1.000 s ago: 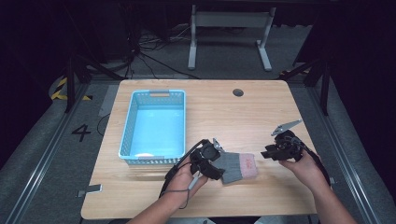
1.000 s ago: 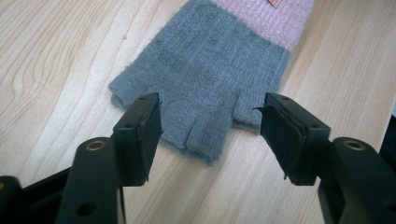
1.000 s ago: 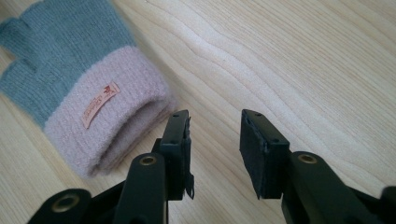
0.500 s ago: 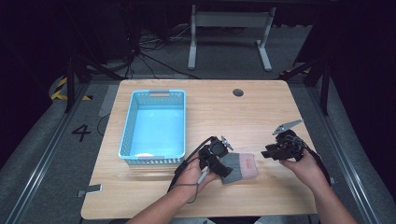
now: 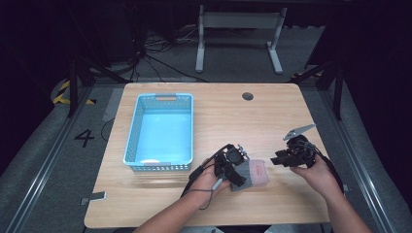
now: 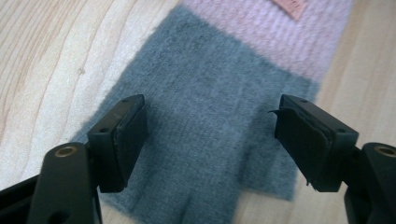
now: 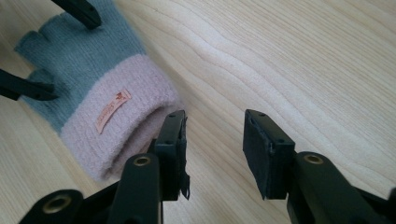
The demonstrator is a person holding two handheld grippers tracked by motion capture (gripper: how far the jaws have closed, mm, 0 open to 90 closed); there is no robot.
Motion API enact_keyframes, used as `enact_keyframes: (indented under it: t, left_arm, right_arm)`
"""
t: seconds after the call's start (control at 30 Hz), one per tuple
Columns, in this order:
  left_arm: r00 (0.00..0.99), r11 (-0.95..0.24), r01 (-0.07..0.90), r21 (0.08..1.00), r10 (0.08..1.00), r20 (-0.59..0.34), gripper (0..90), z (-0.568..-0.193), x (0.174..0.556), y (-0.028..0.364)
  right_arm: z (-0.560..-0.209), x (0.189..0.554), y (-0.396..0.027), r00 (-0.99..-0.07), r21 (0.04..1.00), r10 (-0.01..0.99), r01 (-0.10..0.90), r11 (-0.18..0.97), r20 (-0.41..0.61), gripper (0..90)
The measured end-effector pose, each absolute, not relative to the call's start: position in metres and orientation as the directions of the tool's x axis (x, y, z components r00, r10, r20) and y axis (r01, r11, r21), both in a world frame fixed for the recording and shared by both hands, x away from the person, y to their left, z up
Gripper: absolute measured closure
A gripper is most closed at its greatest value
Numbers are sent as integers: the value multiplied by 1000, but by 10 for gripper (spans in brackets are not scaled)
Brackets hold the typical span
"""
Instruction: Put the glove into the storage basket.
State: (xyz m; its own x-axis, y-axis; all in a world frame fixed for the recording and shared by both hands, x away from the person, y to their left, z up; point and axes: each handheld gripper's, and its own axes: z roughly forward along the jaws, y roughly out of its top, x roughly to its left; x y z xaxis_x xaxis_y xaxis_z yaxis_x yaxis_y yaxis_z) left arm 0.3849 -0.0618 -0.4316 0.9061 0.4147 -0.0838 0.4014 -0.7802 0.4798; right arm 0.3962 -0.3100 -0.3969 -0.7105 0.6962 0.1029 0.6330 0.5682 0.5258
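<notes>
A knit fingerless glove [image 5: 256,173] lies flat on the wooden table [image 5: 214,111], grey-blue at the finger end [image 6: 210,93] and pink at the cuff [image 7: 116,121]. My left gripper [image 6: 212,116] hovers low over the grey finger end. Its jaws have just been opening; they straddle the fabric without pressing it. In the high view this left gripper [image 5: 237,175] points right. My right gripper [image 7: 215,128] sits just off the cuff's open end, its jaws also just opening, bare wood between them. In the high view the right gripper [image 5: 278,160] points left at the glove.
A light blue plastic basket [image 5: 132,131] stands on the left half of the table, left of my left hand. A round cable hole [image 5: 248,96] marks the far side. A metal stand [image 5: 238,22] is on the dark floor beyond.
My left hand has moved right and down from beside the basket onto the glove's grey end, its jaws wider. The right gripper has stayed put, and the glove has not shifted.
</notes>
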Motion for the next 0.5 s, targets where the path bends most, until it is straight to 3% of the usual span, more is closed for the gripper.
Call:
enact_keyframes:
  t: [0.13,0.2,0.5]
  left_arm:
    - [908,-795,386,468,416,-41,206,-436,385,-65]
    - [900,-794,398,459,435,-28,125,-438,386,-66]
    - [908,-800,385,459,417,-35,101,-440,387,-66]
  right_arm:
    - [-397,396,-309,-714,530,690,633,564,119,587]
    - [-396,396,-310,-710,532,693,638,556,126,585]
    - [-395,396,-313,-707,543,694,637,546,132,582]
